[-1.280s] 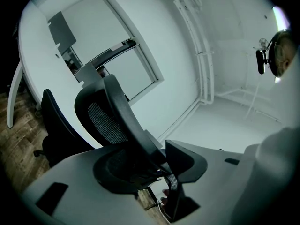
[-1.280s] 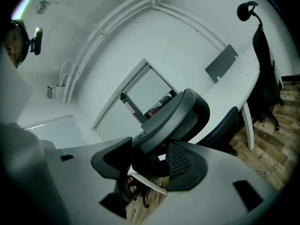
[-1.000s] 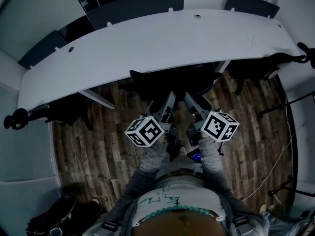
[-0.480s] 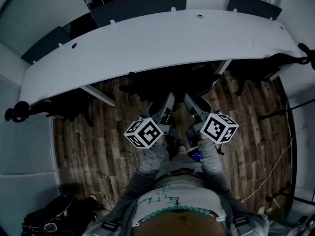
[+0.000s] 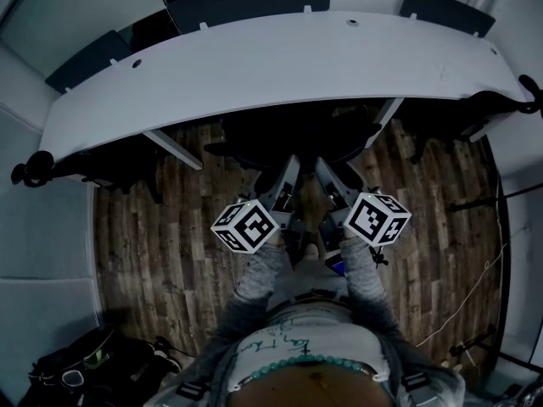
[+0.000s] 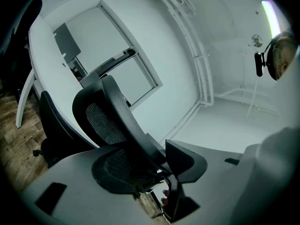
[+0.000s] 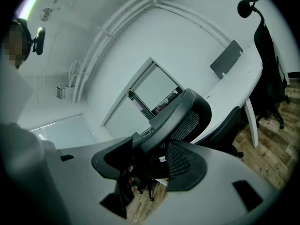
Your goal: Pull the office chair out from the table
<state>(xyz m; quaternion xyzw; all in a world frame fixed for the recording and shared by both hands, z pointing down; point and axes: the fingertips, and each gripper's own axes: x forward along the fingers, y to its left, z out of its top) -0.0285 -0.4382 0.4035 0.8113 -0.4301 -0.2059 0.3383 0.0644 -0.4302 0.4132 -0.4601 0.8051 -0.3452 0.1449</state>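
In the head view, the office chair (image 5: 297, 138) sits at the middle of the near edge of the long white table (image 5: 254, 66), dark and largely tucked under the tabletop, on the wooden floor (image 5: 161, 236). Both my tools reach forward to its back: the left gripper (image 5: 287, 175) and the right gripper (image 5: 326, 175) lie close together, their marker cubes just behind them. Two other chairs (image 5: 110, 172) stand under the table towards either end. In the left gripper view, I see the left gripper (image 6: 151, 167) clenched on the chair's back: the black curved frame with its mesh panel (image 6: 108, 116) runs right between the two jaws, which press in from both sides. The table (image 6: 47, 74) curves away at the left above the floor (image 6: 14, 125). In the right gripper view, the right gripper (image 7: 150, 161) is likewise clamped on the same backrest frame (image 7: 185, 109), mesh showing just past the jaws. The table (image 7: 234, 74) stretches off to the right, and another chair (image 7: 269, 55) stands at its far end.
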